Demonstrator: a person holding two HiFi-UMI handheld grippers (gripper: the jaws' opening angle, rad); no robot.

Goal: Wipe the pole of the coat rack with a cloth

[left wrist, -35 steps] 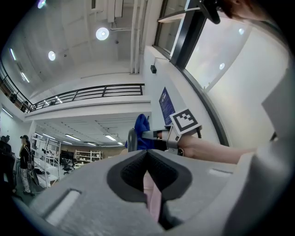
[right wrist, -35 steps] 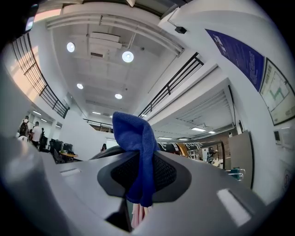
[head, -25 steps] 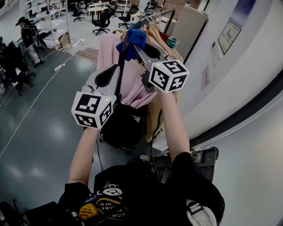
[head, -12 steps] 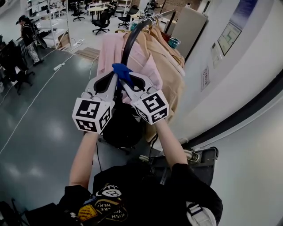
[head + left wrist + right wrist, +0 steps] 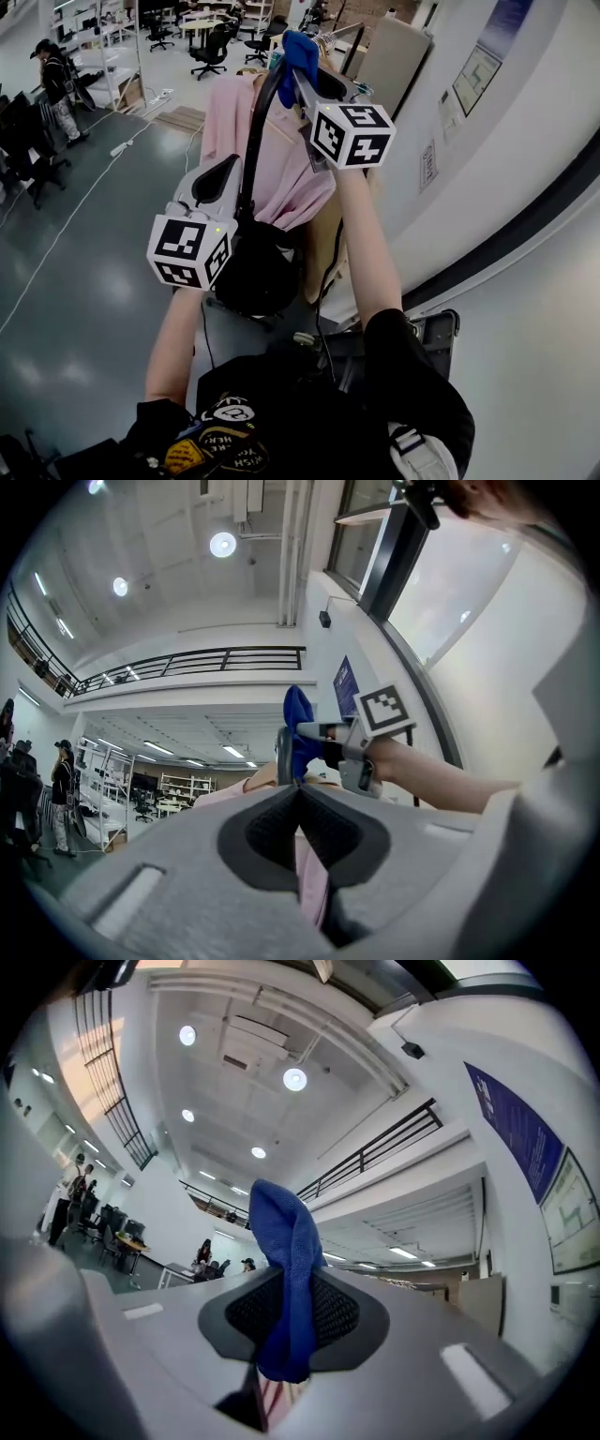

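Two grippers on one rack. Head view: right gripper (image 5: 302,75) sits high and far, jaws pinched on the crumpled blue cloth (image 5: 298,52), which is pressed against the upper bend of the black curved metal pole (image 5: 255,141) of the coat rack. Pole's long axis runs from that bend down and toward the person, passing just right of the left gripper (image 5: 225,169). So the unwiped run lies below the cloth, and my read is the next stroke comes down along that axis. The right arm is the working one: forearm stretched out nearly straight, marker cube facing up. Left arm is bent and lower, beside the pole, in front of the hanging pink garment (image 5: 291,159). Left gripper view: left gripper (image 5: 298,794) has its pads closed together, nothing between them. Cloth (image 5: 297,714) and pole (image 5: 282,752) are dead ahead and above, cloth touching the pole. Right gripper view: right gripper (image 5: 291,1288) is clamped on the cloth (image 5: 286,1269), with a fold standing up past the tips. Pole not clear there.
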